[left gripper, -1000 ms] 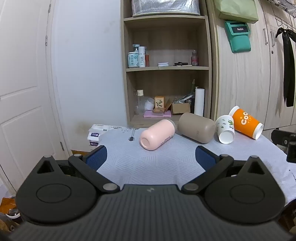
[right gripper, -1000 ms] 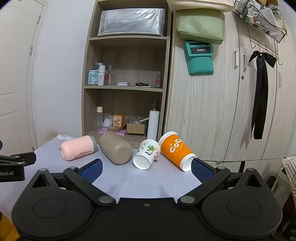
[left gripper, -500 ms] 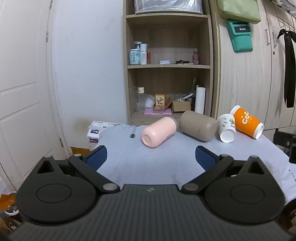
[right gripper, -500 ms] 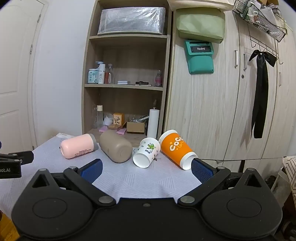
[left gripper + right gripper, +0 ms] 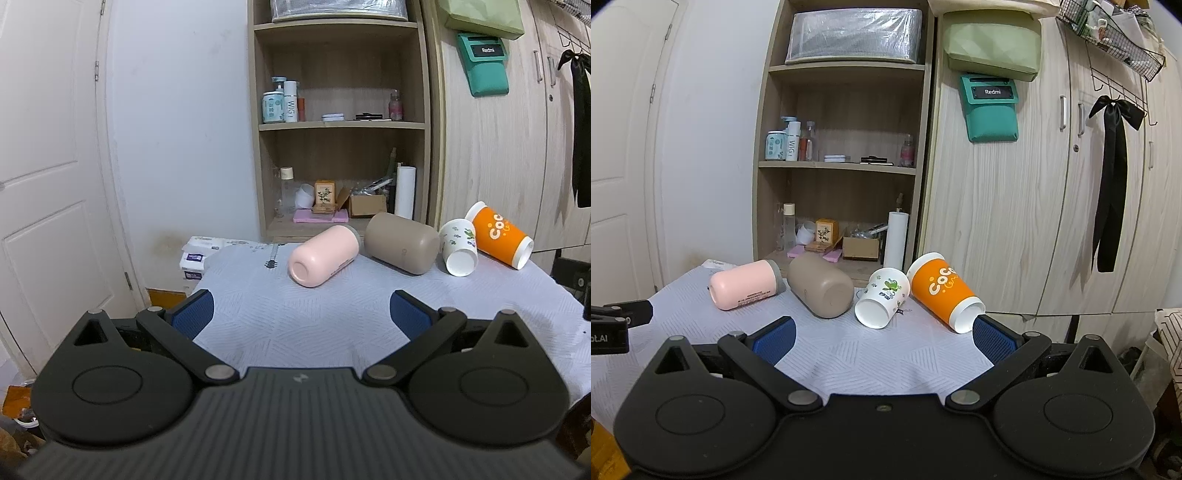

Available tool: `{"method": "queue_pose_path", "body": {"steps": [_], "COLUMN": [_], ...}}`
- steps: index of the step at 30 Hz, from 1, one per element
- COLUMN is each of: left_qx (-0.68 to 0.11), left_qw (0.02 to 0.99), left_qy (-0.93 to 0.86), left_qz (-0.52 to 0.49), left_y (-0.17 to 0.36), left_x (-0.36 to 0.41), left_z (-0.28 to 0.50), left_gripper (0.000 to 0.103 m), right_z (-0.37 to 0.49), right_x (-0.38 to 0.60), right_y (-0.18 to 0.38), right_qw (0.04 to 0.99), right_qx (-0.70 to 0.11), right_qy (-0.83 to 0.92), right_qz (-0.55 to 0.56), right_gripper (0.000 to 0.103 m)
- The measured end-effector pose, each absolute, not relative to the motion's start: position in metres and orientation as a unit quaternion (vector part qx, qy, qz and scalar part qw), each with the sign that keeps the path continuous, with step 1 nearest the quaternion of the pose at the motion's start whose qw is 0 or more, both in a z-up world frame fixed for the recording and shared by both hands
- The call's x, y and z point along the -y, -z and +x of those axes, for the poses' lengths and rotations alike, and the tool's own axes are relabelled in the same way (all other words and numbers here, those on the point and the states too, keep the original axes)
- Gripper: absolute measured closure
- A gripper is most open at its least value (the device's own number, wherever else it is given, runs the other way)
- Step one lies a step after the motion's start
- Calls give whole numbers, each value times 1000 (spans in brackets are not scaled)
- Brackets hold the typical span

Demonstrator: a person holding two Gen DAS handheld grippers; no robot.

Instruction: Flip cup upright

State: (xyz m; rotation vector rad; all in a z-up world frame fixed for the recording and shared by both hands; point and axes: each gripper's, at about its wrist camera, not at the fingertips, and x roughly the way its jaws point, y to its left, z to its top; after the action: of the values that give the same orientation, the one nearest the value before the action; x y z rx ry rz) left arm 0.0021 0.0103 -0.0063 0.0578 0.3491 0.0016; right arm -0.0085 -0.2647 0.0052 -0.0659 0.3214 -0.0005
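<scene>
**All four cups still down, nothing gripped**

Though both claws are up at the bench [image 5: 886, 354], neither has touched a cup. Nearest the cameras, the left claw [image 5: 299, 314] and the right claw [image 5: 882, 338] each hold their blue pads wide apart with only bare cloth between them.

Farther back, four cups lie on their sides in a row: a pink cup [image 5: 323, 254], a tan cup [image 5: 402, 243], a white cup [image 5: 882, 297] and an orange cup [image 5: 942, 291]. The white and orange ones point their mouths toward the cameras. The right claw is nearest the orange cup's rim.

Behind them stands a shelf [image 5: 842, 166]. By my reading the task is at its very start: every cup waits to be stood up.
</scene>
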Motion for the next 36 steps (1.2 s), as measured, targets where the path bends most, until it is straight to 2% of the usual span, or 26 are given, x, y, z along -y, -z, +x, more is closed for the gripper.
{"method": "queue_pose_path", "body": {"steps": [36], "left_qx": [-192], "left_qw": [981], "left_qy": [-14], "left_qz": [39], "left_y": [13], "left_x": [-11], "left_z": [4], "left_gripper": [0], "right_z": [-6], "right_x": [267], "right_y": [-4], "right_qw": [985], "right_qx": [-169], "right_qy": [2], "right_qz": [-33], "right_gripper": [0]}}
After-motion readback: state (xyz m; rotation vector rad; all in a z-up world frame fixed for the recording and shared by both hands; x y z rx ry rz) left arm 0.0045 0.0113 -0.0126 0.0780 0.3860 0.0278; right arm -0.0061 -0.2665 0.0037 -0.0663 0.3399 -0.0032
